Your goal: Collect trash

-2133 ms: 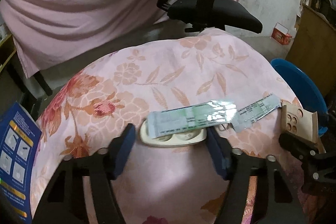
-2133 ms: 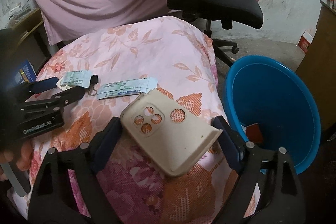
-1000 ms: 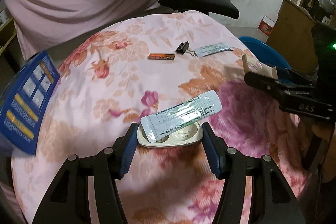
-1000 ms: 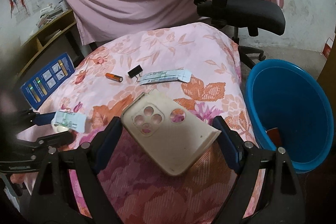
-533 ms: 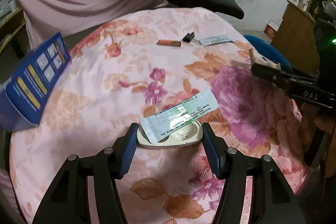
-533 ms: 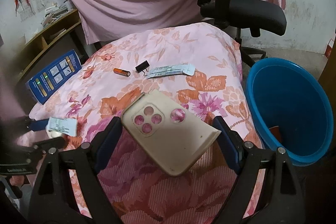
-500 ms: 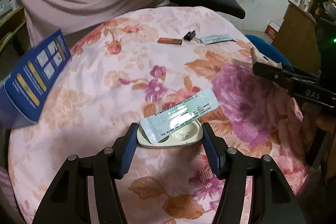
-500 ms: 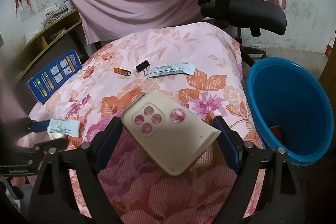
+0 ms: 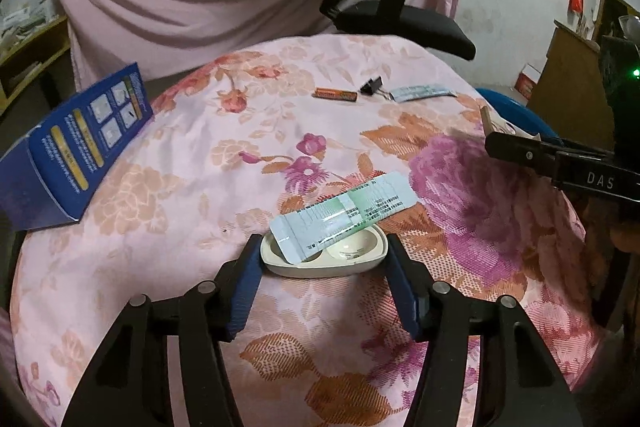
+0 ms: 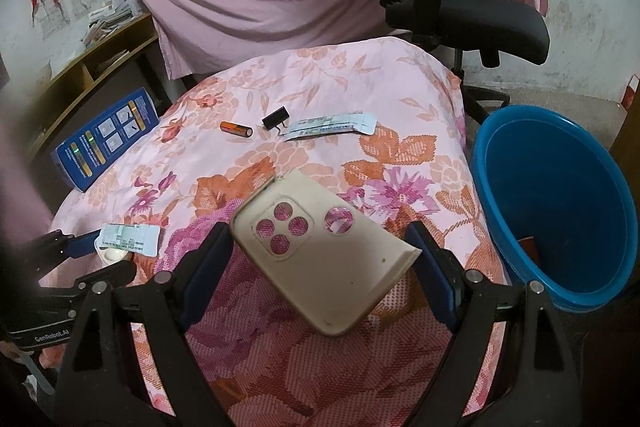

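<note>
So I'm mid-carry: left gripper (image 9: 324, 259) jaws clamped on a small cream tray (image 9: 325, 257) with a packet (image 9: 344, 217) lying across it, right gripper (image 10: 318, 255) jaws clamped on a phone case (image 10: 320, 255), both lifted over the flowery surface (image 10: 360, 83). Next I'd swing right to the blue bucket (image 10: 560, 203) and let go over it. Compared with two seconds ago, both grippers sit further back, so the battery (image 10: 236, 129), clip (image 10: 275, 118) and second packet (image 10: 332, 125) now show.

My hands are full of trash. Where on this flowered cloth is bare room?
Bare: the cloth between the blue box, the battery and the phone case. Crowded: the far strip with battery, binder clip and sachet.
</note>
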### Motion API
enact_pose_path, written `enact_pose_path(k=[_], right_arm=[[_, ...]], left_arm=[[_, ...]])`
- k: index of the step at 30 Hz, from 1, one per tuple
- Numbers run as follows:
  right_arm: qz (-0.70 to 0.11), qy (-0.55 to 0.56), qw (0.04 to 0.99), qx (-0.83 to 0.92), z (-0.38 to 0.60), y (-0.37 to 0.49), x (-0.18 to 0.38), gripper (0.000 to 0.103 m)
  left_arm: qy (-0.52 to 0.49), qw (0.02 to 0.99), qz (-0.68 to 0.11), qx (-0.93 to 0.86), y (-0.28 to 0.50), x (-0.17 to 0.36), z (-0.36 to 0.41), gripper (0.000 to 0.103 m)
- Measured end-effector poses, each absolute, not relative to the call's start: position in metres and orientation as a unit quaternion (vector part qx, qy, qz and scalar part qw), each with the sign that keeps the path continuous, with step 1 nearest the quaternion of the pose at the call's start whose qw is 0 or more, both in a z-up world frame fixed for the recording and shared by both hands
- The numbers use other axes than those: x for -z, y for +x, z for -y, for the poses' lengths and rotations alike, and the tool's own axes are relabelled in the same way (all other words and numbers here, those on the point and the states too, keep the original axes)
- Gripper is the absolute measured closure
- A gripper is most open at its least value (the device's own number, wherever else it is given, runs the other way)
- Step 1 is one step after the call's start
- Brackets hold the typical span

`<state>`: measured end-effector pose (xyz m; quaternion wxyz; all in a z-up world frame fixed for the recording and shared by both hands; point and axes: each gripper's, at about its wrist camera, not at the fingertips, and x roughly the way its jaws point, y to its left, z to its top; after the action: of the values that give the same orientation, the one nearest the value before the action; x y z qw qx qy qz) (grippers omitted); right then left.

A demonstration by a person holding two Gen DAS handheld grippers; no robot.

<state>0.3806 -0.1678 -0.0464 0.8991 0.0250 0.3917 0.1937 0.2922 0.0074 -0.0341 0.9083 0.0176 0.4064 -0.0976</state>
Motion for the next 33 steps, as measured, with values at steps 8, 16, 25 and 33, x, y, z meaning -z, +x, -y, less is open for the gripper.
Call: enact_pose_path(k=[8, 16, 25, 33], right_arm=[[-0.347, 0.015, 0.916, -0.202, 0.166, 0.366, 0.034, 0.000], [-0.340, 0.032, 0.918, -0.203, 0.172, 0.365, 0.031, 0.000], [-0.352, 0.038, 0.914, -0.200, 0.177, 0.367, 0.034, 0.000], [-0.339, 0.041, 0.919, -0.198, 0.180, 0.365, 0.031, 0.000]], left_arm=[[-0.008, 0.908, -0.397, 0.134, 0.293, 0.001, -0.008, 0.050], [-0.067, 0.856, -0.494, 0.138, 0.323, 0.001, -0.004, 0.050], [-0.047, 0.835, -0.535, 0.120, 0.330, 0.023, 0.005, 0.050], [-0.010, 0.876, -0.463, 0.134, 0.312, -0.011, 0.013, 0.050]])
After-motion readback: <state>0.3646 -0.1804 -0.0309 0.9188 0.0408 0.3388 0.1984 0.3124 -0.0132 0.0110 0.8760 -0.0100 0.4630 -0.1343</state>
